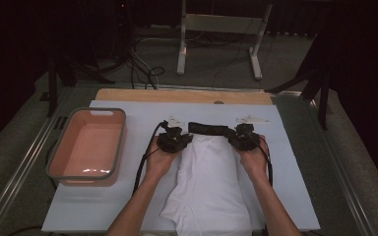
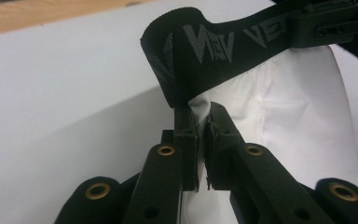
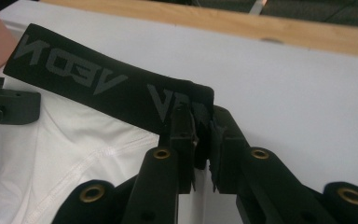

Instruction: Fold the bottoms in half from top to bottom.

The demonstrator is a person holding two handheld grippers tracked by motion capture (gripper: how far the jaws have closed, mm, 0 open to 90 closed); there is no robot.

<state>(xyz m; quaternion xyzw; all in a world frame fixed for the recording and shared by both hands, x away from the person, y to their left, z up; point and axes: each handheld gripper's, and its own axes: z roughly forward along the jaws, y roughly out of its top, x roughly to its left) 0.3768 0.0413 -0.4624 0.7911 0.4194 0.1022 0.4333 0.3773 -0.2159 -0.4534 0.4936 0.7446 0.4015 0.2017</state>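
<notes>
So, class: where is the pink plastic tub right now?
In the high view, the pink plastic tub sits at the white table's left edge, left of the left tongs.

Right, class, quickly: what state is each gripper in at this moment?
Left gripper: closed on the white garment, just under its black waistband.
Right gripper: closed on the waistband's other end.

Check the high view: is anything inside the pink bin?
No. The pink bin at the left of the table shows only its bare floor; the white garment lies on the table beside it.
</notes>
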